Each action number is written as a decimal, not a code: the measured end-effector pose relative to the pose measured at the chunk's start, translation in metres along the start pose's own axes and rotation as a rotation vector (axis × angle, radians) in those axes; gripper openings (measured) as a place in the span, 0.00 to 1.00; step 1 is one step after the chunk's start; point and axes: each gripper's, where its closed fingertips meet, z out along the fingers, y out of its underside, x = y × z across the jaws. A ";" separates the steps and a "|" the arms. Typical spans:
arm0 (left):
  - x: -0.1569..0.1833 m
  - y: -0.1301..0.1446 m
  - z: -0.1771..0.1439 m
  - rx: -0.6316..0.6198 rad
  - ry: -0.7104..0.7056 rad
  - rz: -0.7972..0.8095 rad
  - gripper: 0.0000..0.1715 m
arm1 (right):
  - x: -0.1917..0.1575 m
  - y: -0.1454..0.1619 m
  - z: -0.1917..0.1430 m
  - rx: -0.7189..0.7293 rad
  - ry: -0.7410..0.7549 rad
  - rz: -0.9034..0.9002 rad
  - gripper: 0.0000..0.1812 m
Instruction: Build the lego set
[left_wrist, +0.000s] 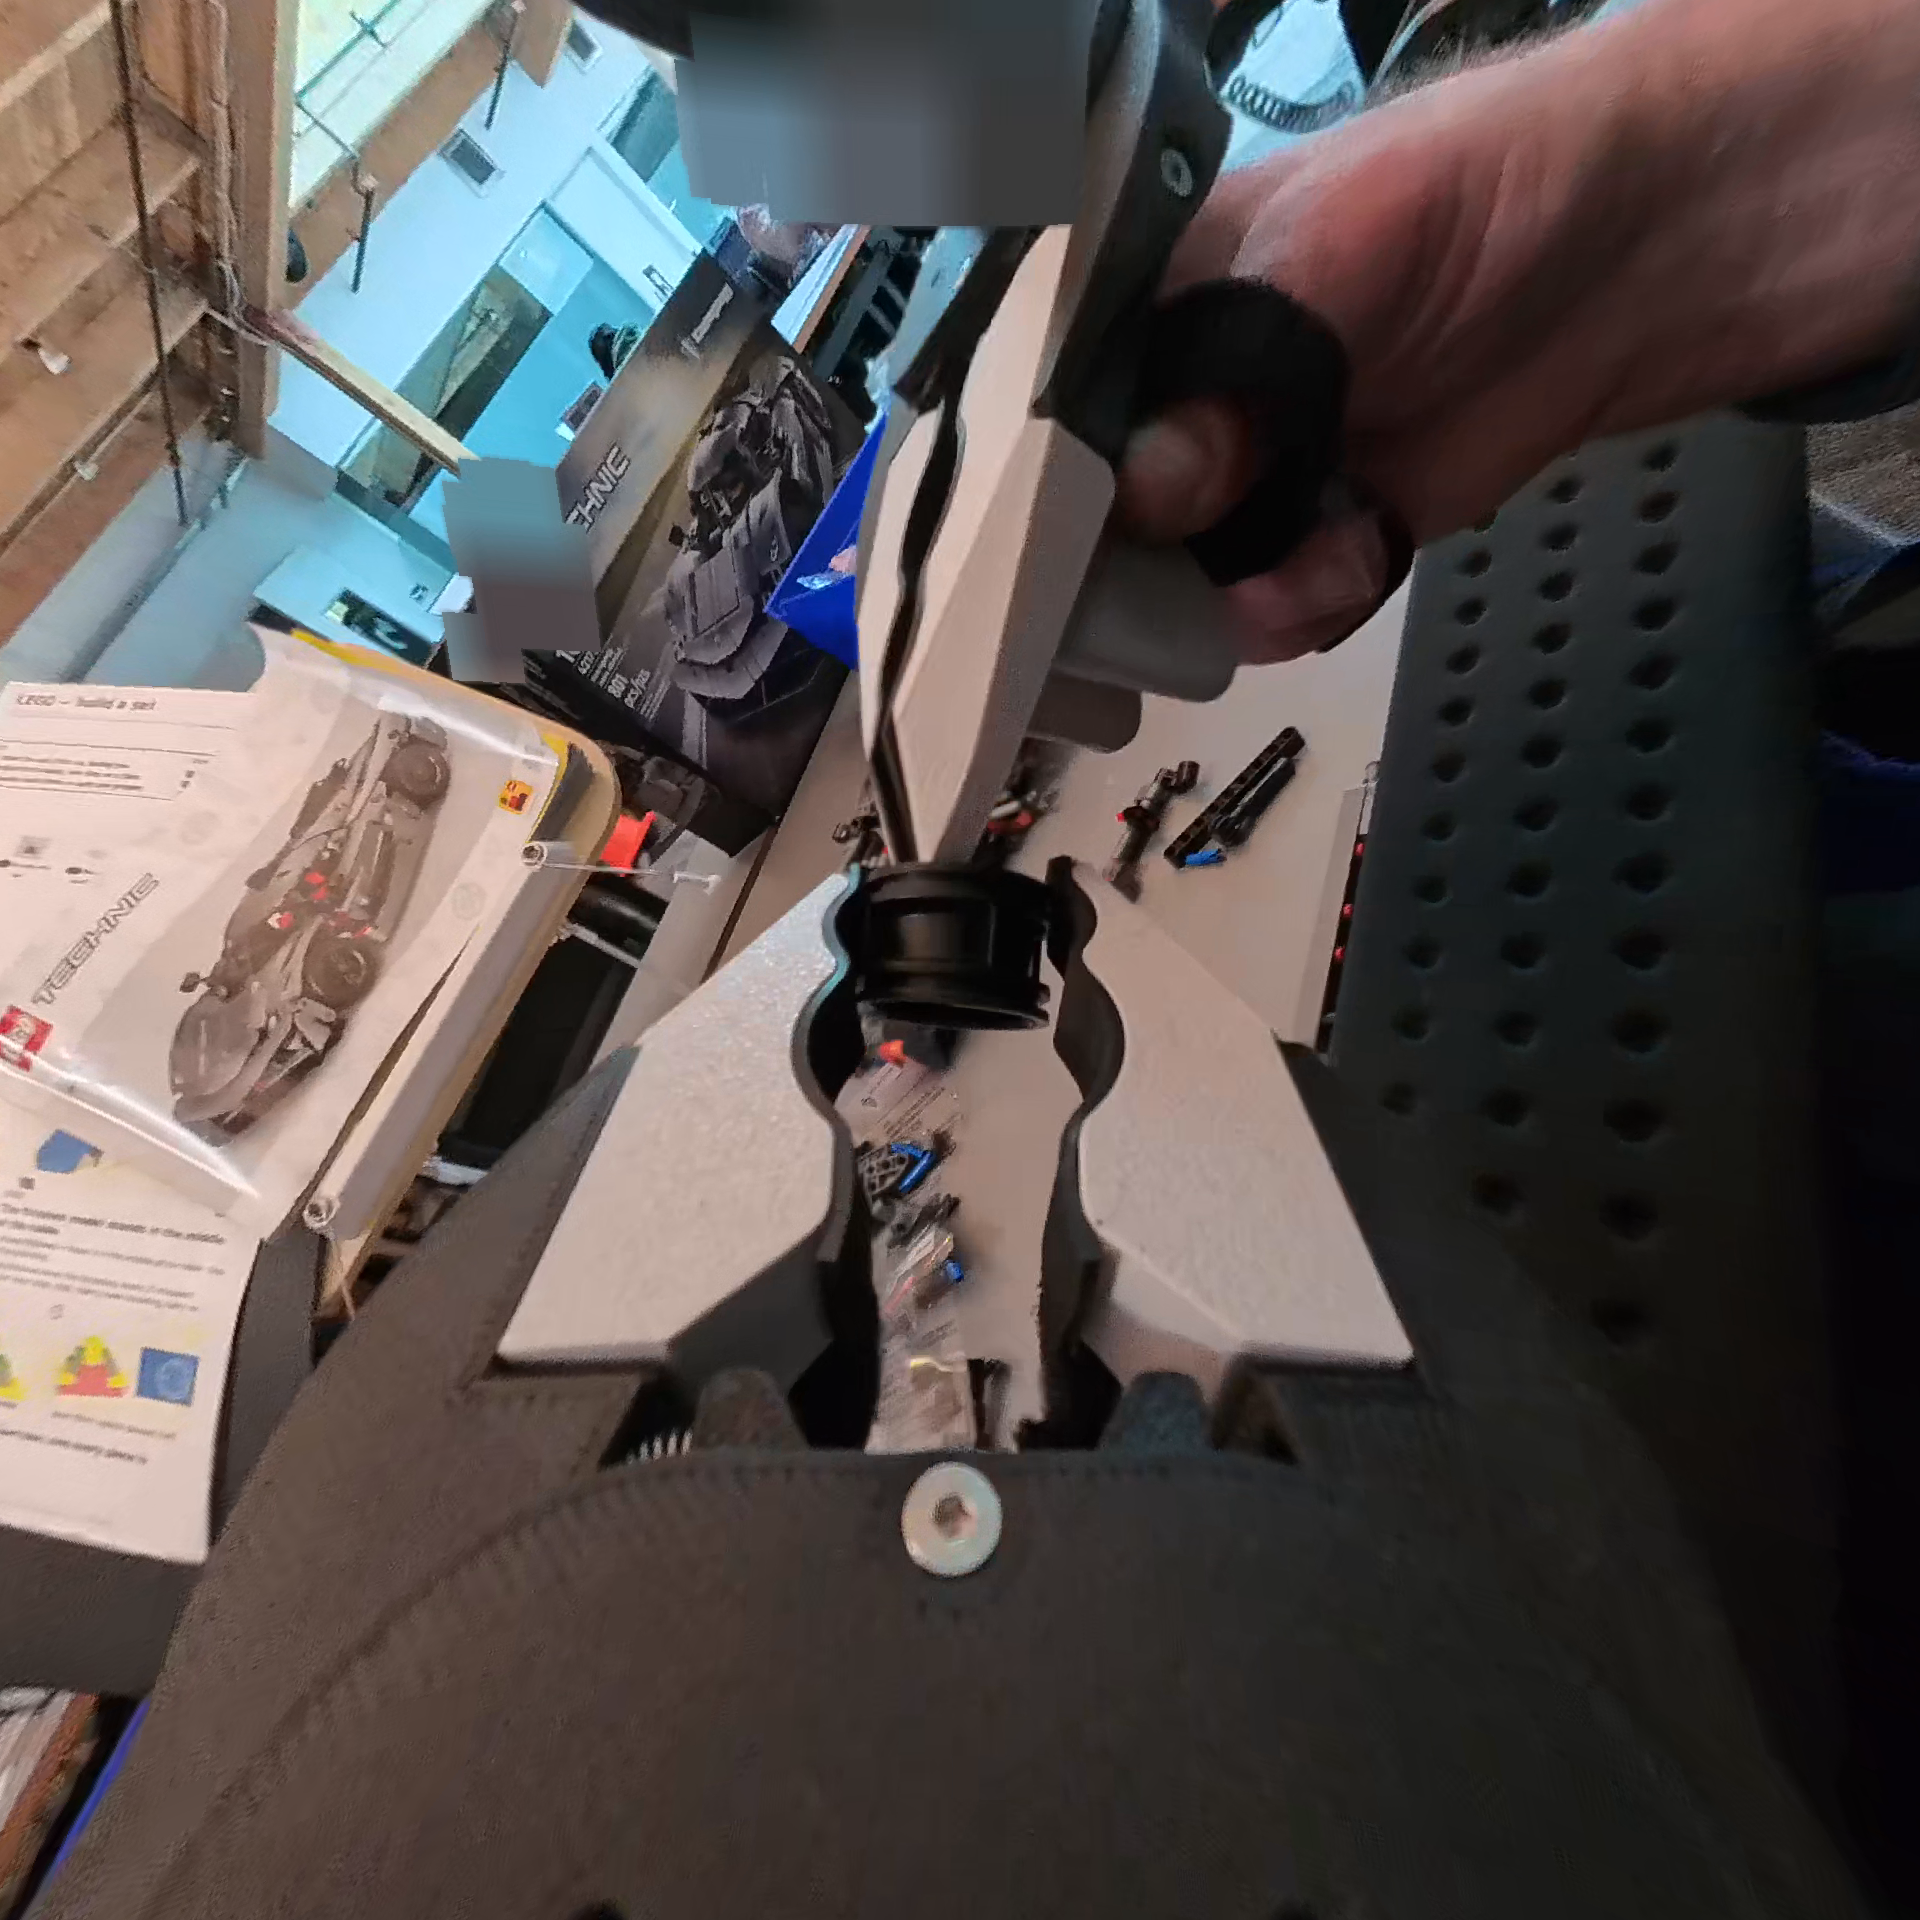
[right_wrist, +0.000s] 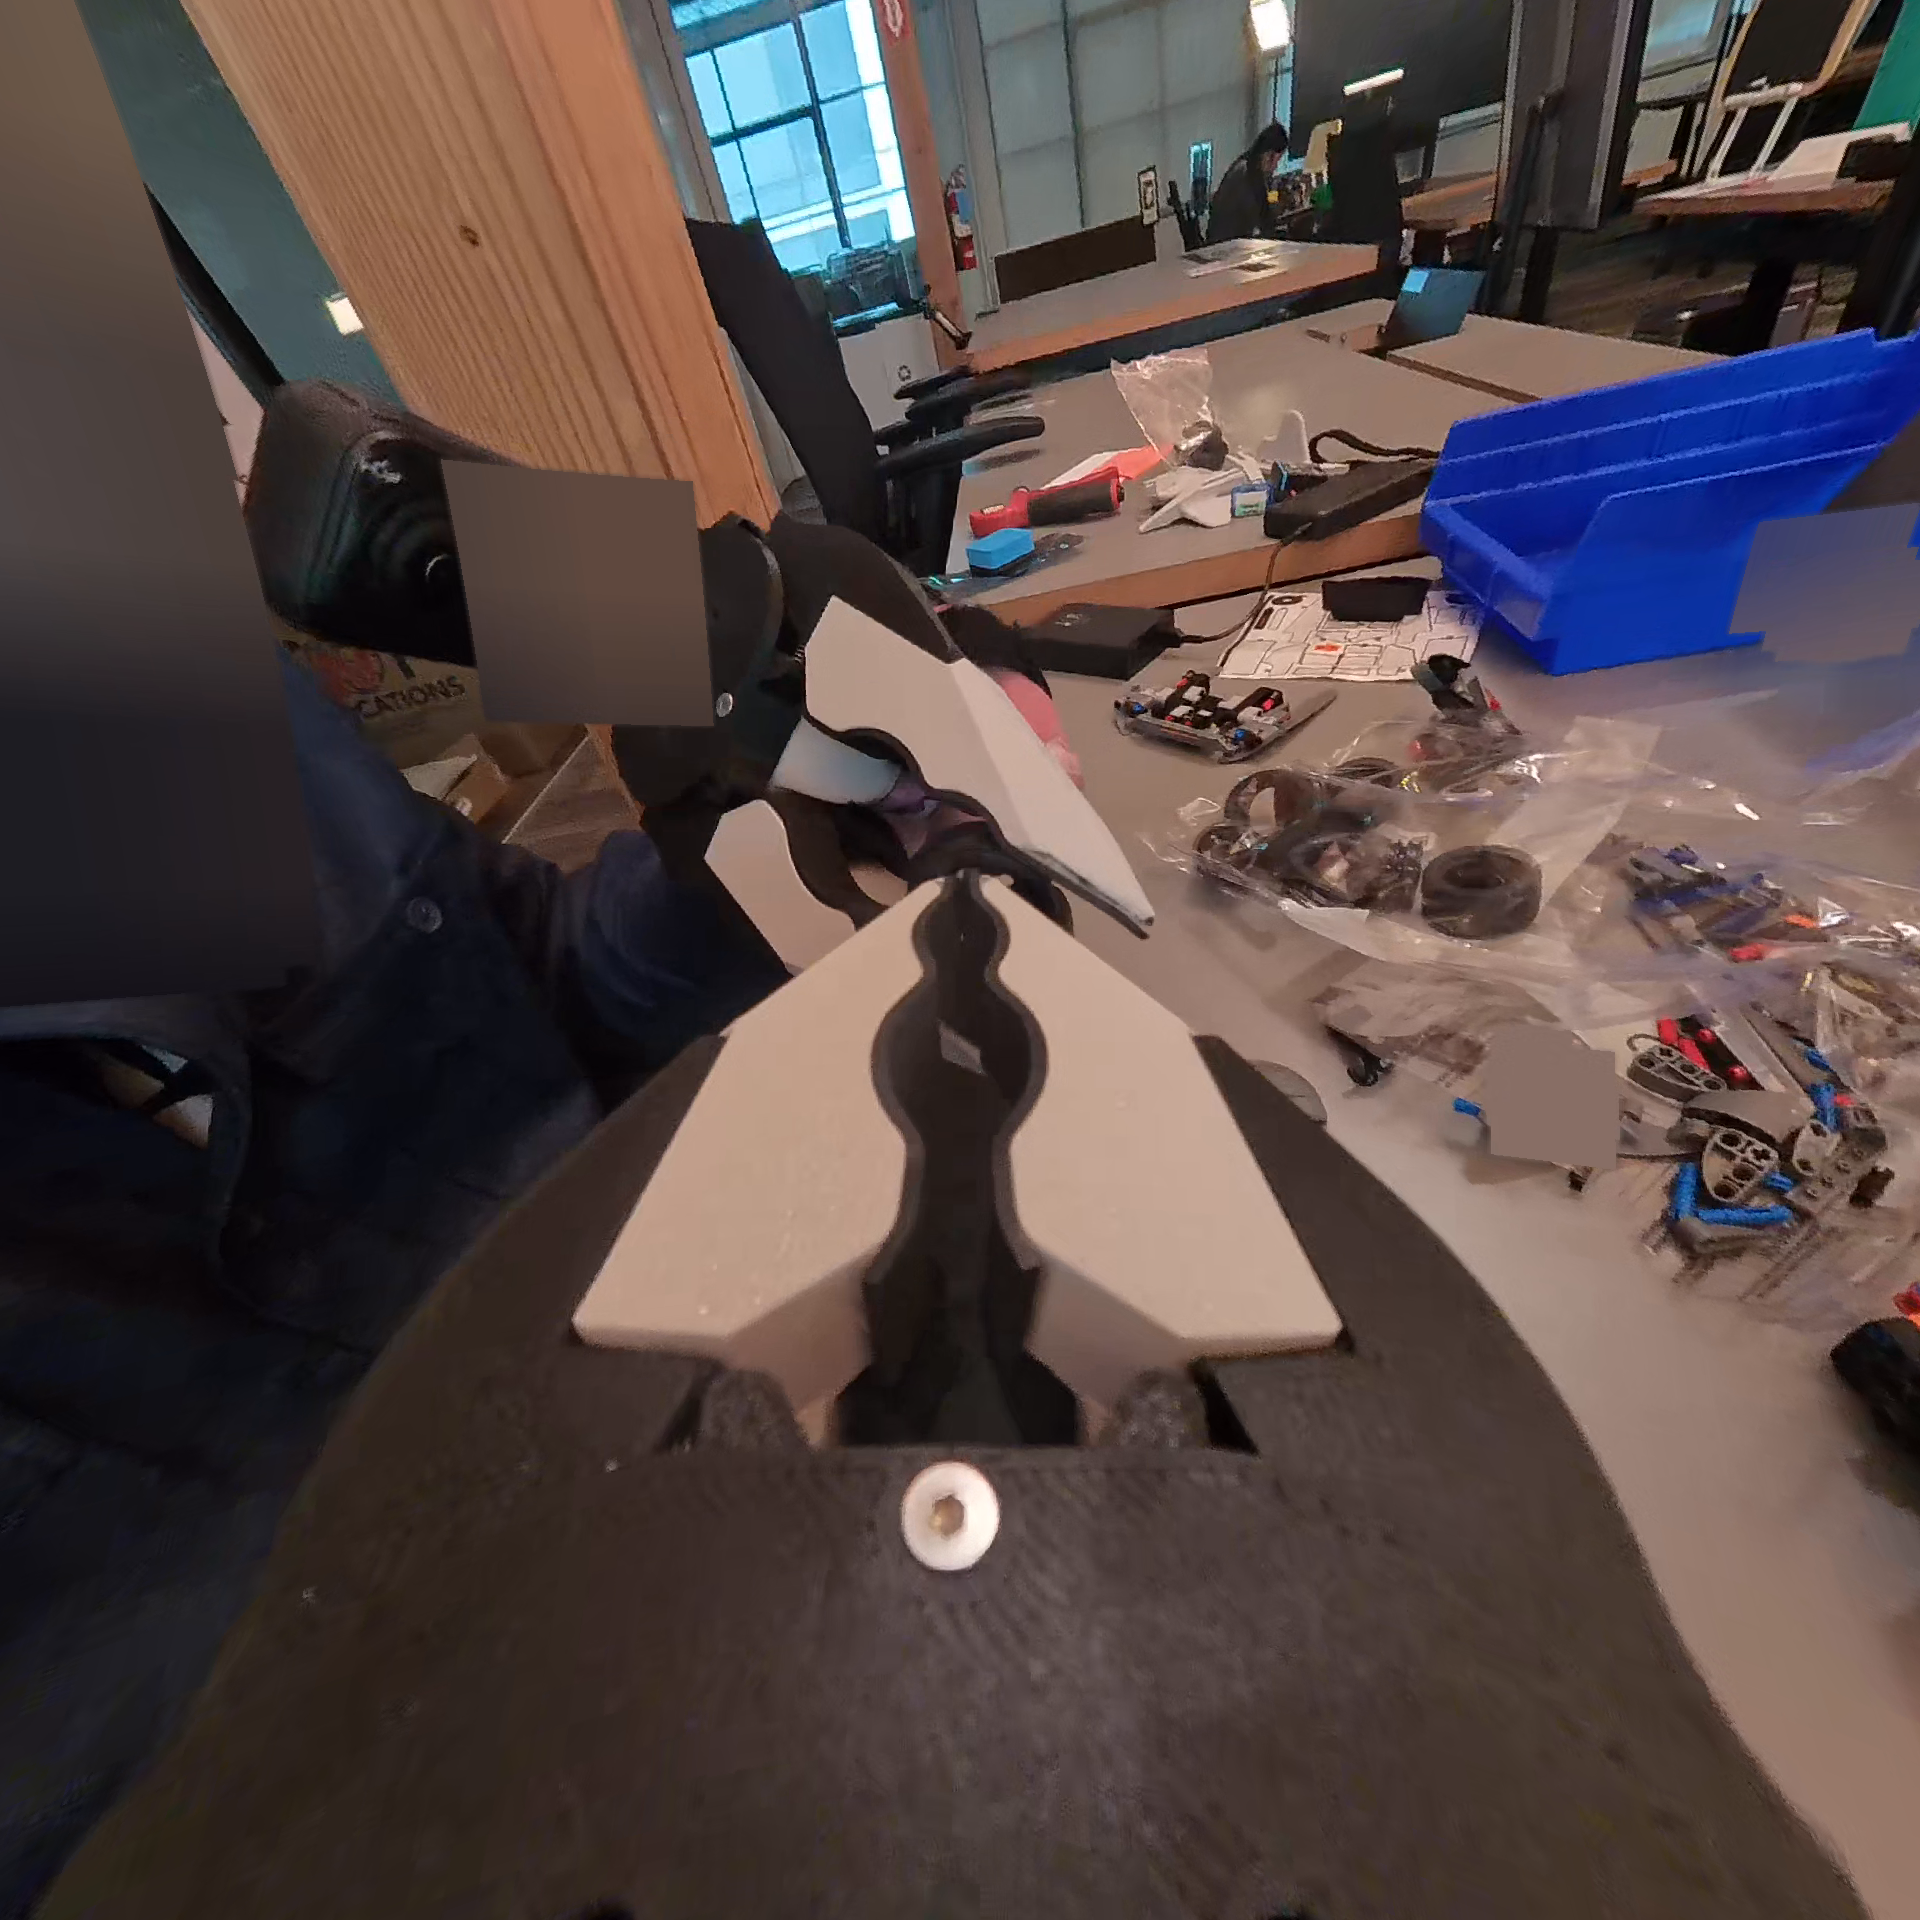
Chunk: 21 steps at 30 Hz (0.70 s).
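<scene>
Grey table (right_wrist: 1195, 997), left claw (left_wrist: 951, 951) clamping black wheel rim (left_wrist: 951, 961), right claw (right_wrist: 966, 904) closed, seemingly empty.

black wheel rim (left_wrist: 951, 951), short ribbed cylinder, sits wedged crosswise between the left tongs' tips (left_wrist: 951, 914). one loose tyre (right_wrist: 1481, 888) and bagged parts (right_wrist: 1766, 1122) lie on the table, right of the right tongs (right_wrist: 961, 894).

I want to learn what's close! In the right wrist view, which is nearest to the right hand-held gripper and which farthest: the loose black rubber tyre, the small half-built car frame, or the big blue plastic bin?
From the right hand-held gripper:
1. Loose black rubber tyre, on the table to its right, beside the bags.
2. Small half-built car frame, farther back, mid-table.
3. Big blue plastic bin, far right, at the back.
</scene>
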 end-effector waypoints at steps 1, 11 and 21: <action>-0.002 0.003 0.001 -0.014 -0.012 0.004 0.18 | 0.001 0.002 0.000 -0.006 0.007 -0.001 0.00; -0.004 -0.002 -0.001 0.017 -0.025 -0.012 0.18 | 0.003 0.006 -0.003 0.001 0.032 -0.031 0.01; 0.002 -0.003 0.002 0.027 -0.019 0.002 0.18 | -0.001 0.003 -0.006 0.051 -0.022 0.028 0.01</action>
